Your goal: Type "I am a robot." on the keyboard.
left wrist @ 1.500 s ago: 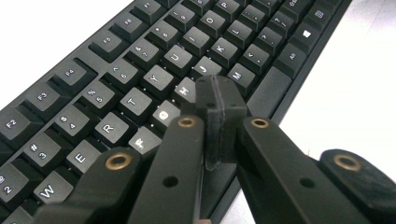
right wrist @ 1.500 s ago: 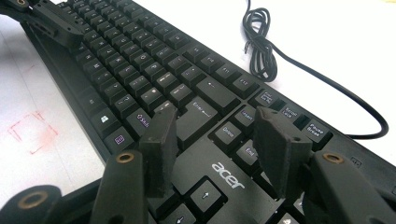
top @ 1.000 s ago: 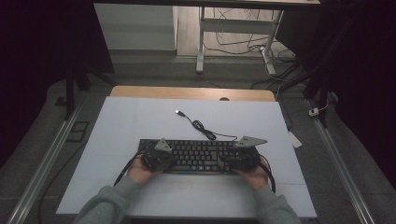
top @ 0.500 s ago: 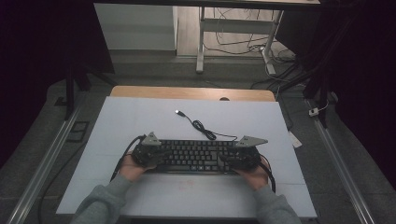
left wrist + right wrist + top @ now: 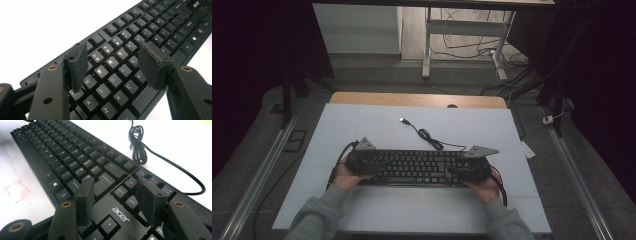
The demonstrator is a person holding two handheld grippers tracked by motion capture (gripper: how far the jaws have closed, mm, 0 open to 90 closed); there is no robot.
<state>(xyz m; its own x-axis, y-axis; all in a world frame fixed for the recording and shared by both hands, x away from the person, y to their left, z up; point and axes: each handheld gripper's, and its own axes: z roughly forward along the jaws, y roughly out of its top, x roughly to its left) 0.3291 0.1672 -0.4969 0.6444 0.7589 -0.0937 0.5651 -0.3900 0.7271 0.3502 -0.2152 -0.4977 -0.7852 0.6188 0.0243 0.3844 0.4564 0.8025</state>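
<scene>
A black Acer keyboard (image 5: 417,167) lies flat on the white table top (image 5: 362,125), near the person's edge. Its cable (image 5: 432,140) curls away behind it and ends in a loose USB plug (image 5: 403,120). My left gripper (image 5: 362,159) hovers over the keyboard's left end. In the left gripper view its jaws (image 5: 113,53) have just been opening and stand wide above the letter keys (image 5: 112,62), gripping nothing. My right gripper (image 5: 472,167) is at the keyboard's right end. Its pads (image 5: 86,195) stand apart over the Enter key (image 5: 106,182) and the logo (image 5: 120,214), open.
A red square outline (image 5: 16,192) is drawn on the table in front of the keyboard. A wooden strip (image 5: 417,100) runs along the table's far edge. Metal rails (image 5: 257,180) flank the table on both sides. Desk legs and loose cables (image 5: 472,45) stand on the floor beyond.
My left gripper has slid left along the keyboard, from over its left-middle keys to its left end. The right gripper and the keyboard have stayed put.
</scene>
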